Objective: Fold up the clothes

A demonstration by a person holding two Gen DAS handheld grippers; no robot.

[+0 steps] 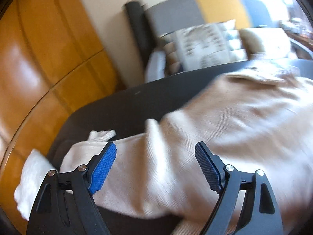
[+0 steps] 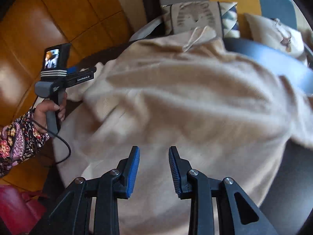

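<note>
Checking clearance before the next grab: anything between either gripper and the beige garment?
Nothing visible. The beige garment lies spread on the dark table, directly below the open left gripper and the open right gripper, with neither holding anything.

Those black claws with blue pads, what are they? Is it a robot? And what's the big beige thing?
No robot: a person holds two grabbing tools, each with a camera looking along its fingers. One picture is from the left gripper, open wide; the other from the right gripper, narrower, nothing visibly between its pads. In the right view you see the person's hand holding the left tool. The beige thing is a soft garment spread on a dark table, waiting to be folded. Neither tool holds it.
</note>
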